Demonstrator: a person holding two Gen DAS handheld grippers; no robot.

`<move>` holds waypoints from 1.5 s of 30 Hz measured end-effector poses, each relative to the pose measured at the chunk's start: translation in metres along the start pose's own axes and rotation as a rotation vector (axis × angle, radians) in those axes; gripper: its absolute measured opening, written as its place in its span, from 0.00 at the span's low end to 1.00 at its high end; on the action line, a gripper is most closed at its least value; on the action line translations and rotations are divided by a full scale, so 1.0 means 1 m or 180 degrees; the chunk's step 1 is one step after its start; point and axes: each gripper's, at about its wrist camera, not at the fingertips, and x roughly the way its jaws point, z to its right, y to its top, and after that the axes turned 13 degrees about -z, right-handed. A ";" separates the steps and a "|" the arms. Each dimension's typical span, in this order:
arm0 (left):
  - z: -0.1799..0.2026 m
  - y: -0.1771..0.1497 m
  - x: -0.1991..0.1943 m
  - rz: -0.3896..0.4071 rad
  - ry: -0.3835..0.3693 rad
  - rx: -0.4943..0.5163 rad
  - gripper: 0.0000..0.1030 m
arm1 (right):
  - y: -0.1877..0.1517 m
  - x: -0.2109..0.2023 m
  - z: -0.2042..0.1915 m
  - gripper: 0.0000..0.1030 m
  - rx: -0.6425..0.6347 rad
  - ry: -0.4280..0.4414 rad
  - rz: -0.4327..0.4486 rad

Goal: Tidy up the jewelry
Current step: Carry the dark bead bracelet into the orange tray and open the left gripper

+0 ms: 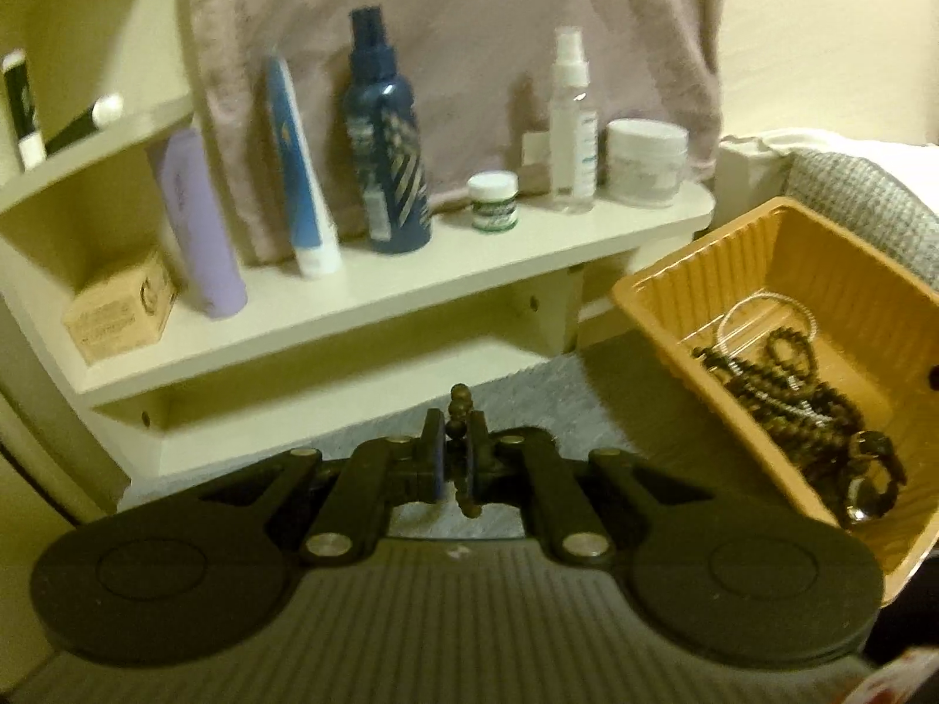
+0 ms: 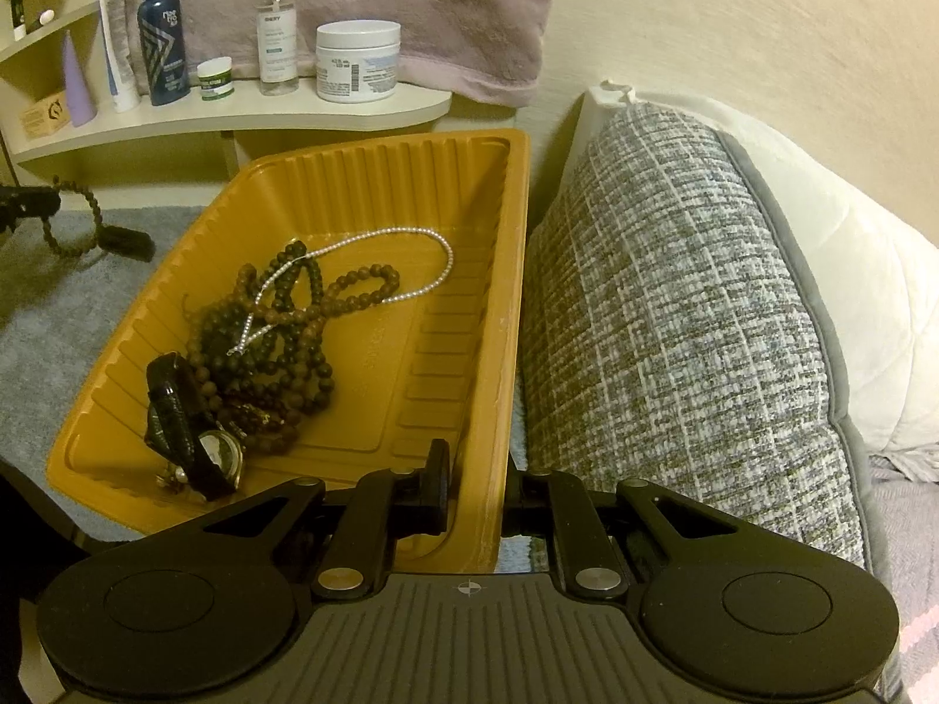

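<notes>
My left gripper [image 1: 455, 446] is shut on a brown bead bracelet [image 1: 459, 398], whose beads show above and below the pads. In the right wrist view that left gripper [image 2: 23, 202] is at the far left edge, lifted over the grey cloth, with the bracelet [image 2: 73, 223] and its dark tassel [image 2: 123, 240] hanging from it. My right gripper [image 2: 478, 469] is shut on the right wall of the orange plastic tray [image 2: 381, 176], one finger inside and one outside. In the tray [image 1: 792, 258] lie dark bead strings [image 2: 276, 346], a pearl strand [image 2: 411, 270] and a black watch [image 2: 193, 434].
A cream shelf [image 1: 364, 299] behind holds a blue bottle [image 1: 387, 158], tubes, a spray bottle [image 1: 572, 123] and white jars, with a pink towel [image 1: 469, 29] hanging above. A grey woven cushion [image 2: 675, 322] presses against the tray's right side. Grey cloth [image 2: 53, 317] covers the surface on the left.
</notes>
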 end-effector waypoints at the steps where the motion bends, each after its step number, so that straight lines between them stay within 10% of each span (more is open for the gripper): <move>1: 0.001 0.001 -0.002 0.0016 -0.0016 0.0018 0.06 | 0.000 0.000 0.000 0.13 0.0000 0.0000 0.0000; 45: 0.151 0.048 -0.053 0.0292 -0.1244 0.0820 0.06 | -0.003 0.001 0.002 0.13 0.0066 0.0062 0.0007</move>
